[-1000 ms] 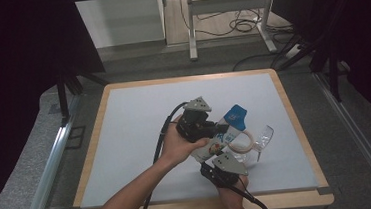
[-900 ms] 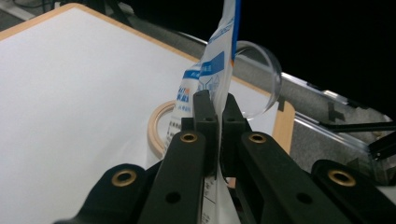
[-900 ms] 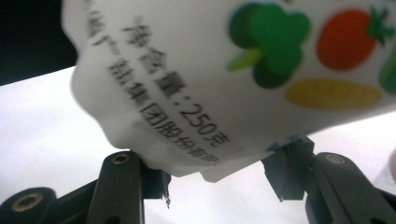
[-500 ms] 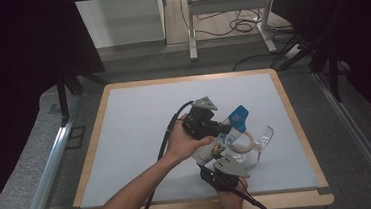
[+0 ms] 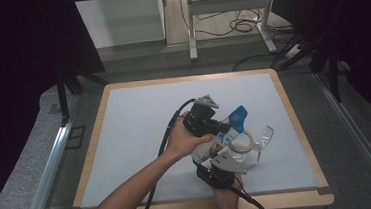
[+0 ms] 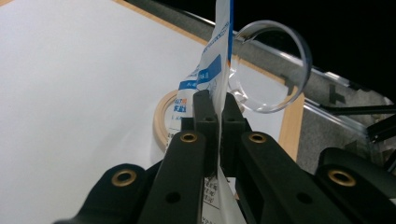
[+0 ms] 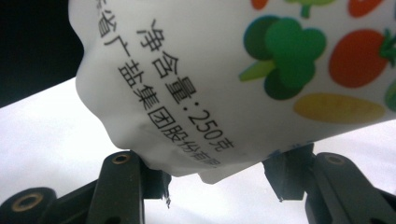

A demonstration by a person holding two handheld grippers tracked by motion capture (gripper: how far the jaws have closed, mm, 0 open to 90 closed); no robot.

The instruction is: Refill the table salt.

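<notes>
Pale tabletop (image 5: 140,133), dark room behind. Salt pouch (image 7: 243,79) pinched flat at its top edge by left gripper (image 6: 217,109), bulging bottom cupped between right gripper (image 7: 224,182) jaws. Best tilted slowly toward glass jar (image 6: 271,70) just beyond left tips, keeping both grips firm, no jerking.

A white bench (image 5: 140,123) with a wooden rim lies beneath the jaws. A desk frame (image 5: 226,16) with loose cables (image 5: 240,27) stands on the floor well beyond them, past the bench's far edge.
</notes>
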